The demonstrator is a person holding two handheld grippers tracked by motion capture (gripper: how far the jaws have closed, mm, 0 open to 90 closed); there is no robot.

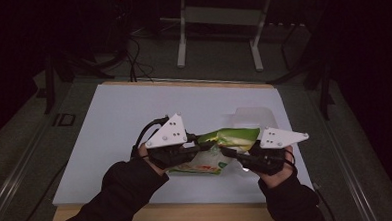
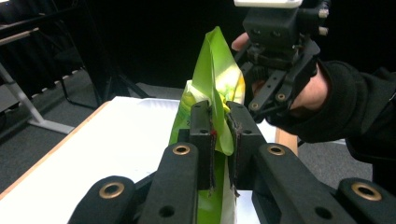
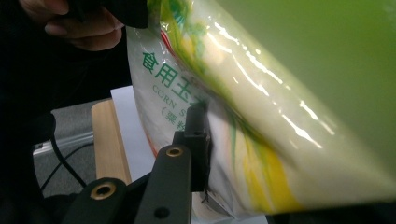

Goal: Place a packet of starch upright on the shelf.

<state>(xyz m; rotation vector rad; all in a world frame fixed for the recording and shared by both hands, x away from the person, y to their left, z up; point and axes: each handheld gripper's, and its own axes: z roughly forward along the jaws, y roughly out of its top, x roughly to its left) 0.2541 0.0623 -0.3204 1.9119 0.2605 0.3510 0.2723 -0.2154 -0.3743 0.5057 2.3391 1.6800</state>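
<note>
- Green-and-white bag (image 1: pixel 224 148): one plastic food bag, printed in green with Chinese characters and the word "CORN", held up off the white table (image 1: pixel 114 124) between my two grippers, near the table's front edge.
- My left gripper (image 1: pixel 201 147) has its two jaws pressed together on a green fold of the bag; in the left gripper view the film is pinched flat between the pads (image 2: pixel 208 140).
- My right gripper (image 1: pixel 229 152) meets the bag from the opposite side. In the right gripper view one jaw lies against the white printed face of the bag (image 3: pixel 261 116); the other is hidden behind the plastic, so I cannot tell how far it is closed.
- Two hands in dark sleeves, one per gripper; my left hand (image 1: pixel 145 152) and right hand (image 1: pixel 281 169) sit well apart.
- One grey metal stand (image 1: pixel 220 19) is on the floor beyond the table.
</note>
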